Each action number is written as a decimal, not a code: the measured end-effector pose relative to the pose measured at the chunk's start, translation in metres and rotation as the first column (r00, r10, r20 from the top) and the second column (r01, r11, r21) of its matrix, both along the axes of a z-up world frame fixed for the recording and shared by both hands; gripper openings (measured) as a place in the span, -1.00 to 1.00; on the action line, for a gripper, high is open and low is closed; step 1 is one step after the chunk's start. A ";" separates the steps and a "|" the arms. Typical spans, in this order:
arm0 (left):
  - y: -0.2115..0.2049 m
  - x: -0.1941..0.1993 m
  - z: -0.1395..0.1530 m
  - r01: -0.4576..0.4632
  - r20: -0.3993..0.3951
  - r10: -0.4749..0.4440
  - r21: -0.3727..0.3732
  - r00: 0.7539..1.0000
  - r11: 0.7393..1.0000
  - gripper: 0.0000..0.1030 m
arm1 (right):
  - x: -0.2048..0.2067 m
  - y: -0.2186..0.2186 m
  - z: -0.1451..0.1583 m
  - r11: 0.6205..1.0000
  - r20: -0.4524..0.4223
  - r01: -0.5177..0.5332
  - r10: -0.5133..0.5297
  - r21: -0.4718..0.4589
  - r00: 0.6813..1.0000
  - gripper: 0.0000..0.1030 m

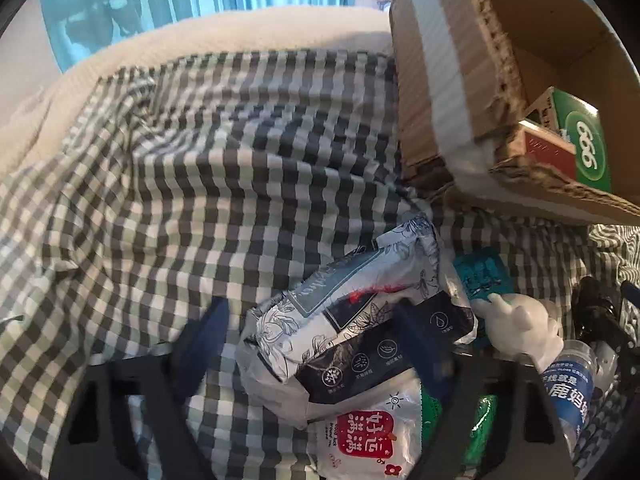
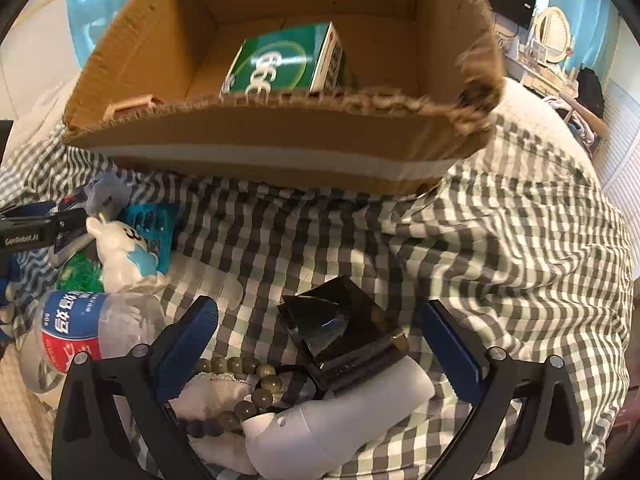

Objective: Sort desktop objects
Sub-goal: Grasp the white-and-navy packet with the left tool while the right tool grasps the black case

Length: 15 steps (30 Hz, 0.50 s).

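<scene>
The green box [image 2: 280,62] sits half hidden behind the carton's [image 2: 280,136] frayed near wall — the bottle [image 1: 576,392] runs off the lower right edge.

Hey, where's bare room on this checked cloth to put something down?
The checked cloth is bare left of the brown cardboard box, and again right of the black faceted box. Around the white figurine and clear plastic bottle it is crowded.
</scene>
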State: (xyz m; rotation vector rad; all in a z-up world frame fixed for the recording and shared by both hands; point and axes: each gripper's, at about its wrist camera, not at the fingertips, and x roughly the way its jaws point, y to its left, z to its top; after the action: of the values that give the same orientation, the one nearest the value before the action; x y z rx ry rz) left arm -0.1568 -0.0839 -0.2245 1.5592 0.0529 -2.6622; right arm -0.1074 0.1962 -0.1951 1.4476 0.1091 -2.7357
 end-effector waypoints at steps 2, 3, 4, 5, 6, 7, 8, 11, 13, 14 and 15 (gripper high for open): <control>0.002 -0.001 -0.005 0.011 0.017 -0.011 0.005 1.000 1.000 0.15 | -0.004 -0.002 -0.009 1.000 0.038 -0.011 0.011 0.005 0.999 0.81; 0.003 -0.002 -0.006 0.012 0.016 -0.012 0.002 1.000 1.000 -0.02 | -0.005 -0.003 -0.012 1.000 0.052 -0.015 0.015 0.008 0.999 0.65; 0.004 -0.001 -0.007 0.012 0.015 -0.012 0.000 1.000 1.000 -0.07 | -0.007 -0.003 -0.015 1.000 0.064 -0.018 0.018 0.004 0.998 0.52; 0.004 -0.001 -0.007 0.015 0.014 -0.015 0.004 1.000 1.000 -0.16 | -0.008 -0.001 -0.017 1.000 0.076 -0.016 0.017 -0.009 0.997 0.16; 0.005 0.000 -0.008 0.021 0.014 -0.021 0.008 1.000 1.000 -0.22 | -0.009 0.001 -0.019 1.000 0.087 -0.012 0.014 -0.026 0.996 -0.04; 0.006 0.000 -0.008 0.025 0.013 -0.025 0.006 1.000 1.000 -0.31 | -0.010 0.004 -0.020 0.999 0.098 -0.005 0.009 -0.049 0.995 -0.04; 0.004 -0.002 -0.011 0.027 0.011 -0.027 0.003 1.000 1.000 -0.38 | -0.010 0.006 -0.020 0.998 0.099 -0.002 0.007 -0.058 0.995 -0.05; 0.007 -0.001 -0.012 0.040 0.006 -0.040 -0.004 0.999 0.999 -0.46 | -0.007 0.007 -0.018 0.998 0.089 -0.005 0.011 -0.067 0.996 -0.06; 0.008 0.000 -0.007 0.042 -0.004 -0.042 -0.002 0.999 0.999 -0.51 | -0.005 0.007 -0.015 0.998 0.079 -0.008 0.013 -0.068 0.997 -0.06; 0.007 0.000 -0.003 0.041 -0.009 -0.041 0.000 0.999 0.999 -0.57 | -0.004 0.007 -0.014 0.998 0.074 -0.006 0.011 -0.068 0.997 -0.06; 0.006 0.002 0.000 0.042 -0.013 -0.042 0.003 0.999 0.999 -0.61 | -0.003 0.008 -0.013 0.998 0.069 -0.004 0.009 -0.069 0.998 -0.06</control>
State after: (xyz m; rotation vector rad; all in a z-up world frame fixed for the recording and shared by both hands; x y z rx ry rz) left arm -0.1551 -0.0774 -0.2250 1.5615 0.0258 -2.7056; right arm -0.1104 0.2040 -0.2083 1.5194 0.0172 -2.6520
